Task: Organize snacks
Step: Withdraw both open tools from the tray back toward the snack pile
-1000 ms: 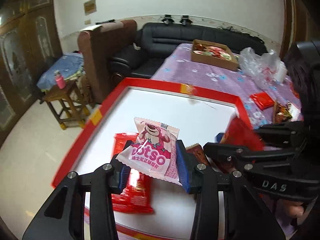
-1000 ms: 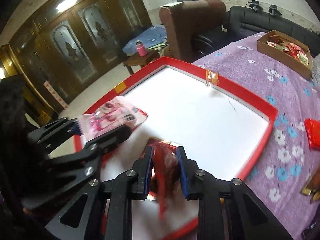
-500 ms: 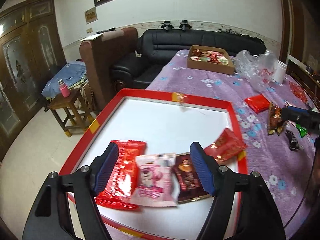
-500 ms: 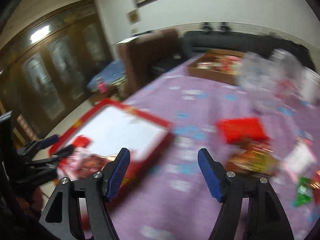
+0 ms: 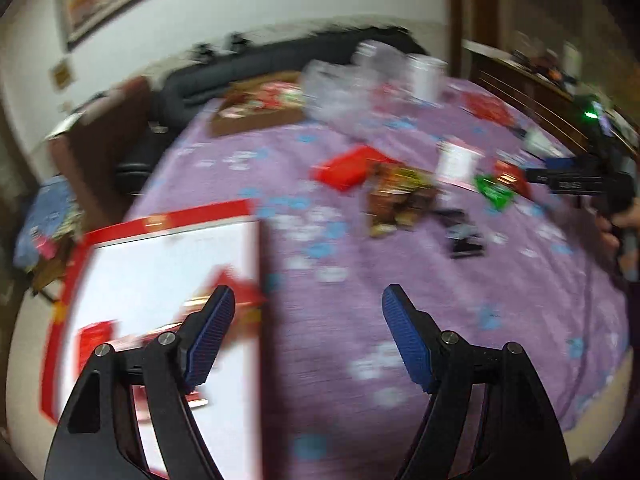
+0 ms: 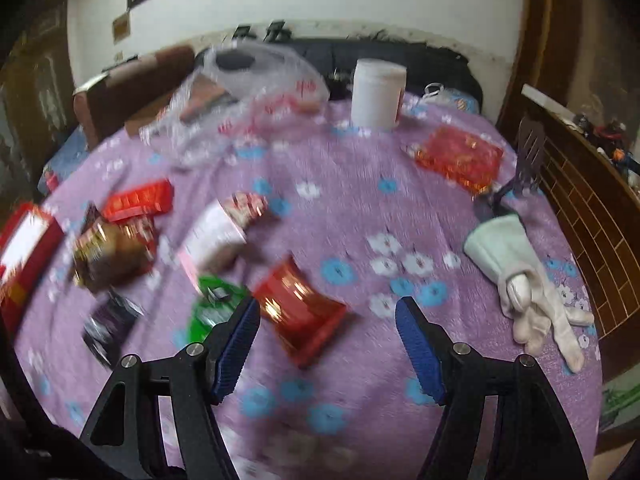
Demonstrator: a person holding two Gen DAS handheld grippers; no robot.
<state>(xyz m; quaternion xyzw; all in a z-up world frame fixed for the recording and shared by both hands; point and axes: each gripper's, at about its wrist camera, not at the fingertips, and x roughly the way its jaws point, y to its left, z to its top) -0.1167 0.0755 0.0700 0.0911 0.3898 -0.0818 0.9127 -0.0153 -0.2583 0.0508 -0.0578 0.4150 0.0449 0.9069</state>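
Grippers both gaping, nothing held: right gripper (image 6: 327, 338) lines up on the red snack packet (image 6: 301, 312), left gripper (image 5: 308, 332) hangs beside the red tray (image 5: 160, 222), looks like.

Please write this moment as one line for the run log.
left gripper: open, empty, by red tray | right gripper: open, empty, above red snack packet | phase: reaching for next snack

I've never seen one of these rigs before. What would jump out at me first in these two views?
Probably the right claw, wide open just above a shiny red snack packet on the purple flowered tablecloth. More wrappers lie scattered to its left, with a white jar at the far edge. In the other view, the left claw hangs open beside a red-rimmed white tray.
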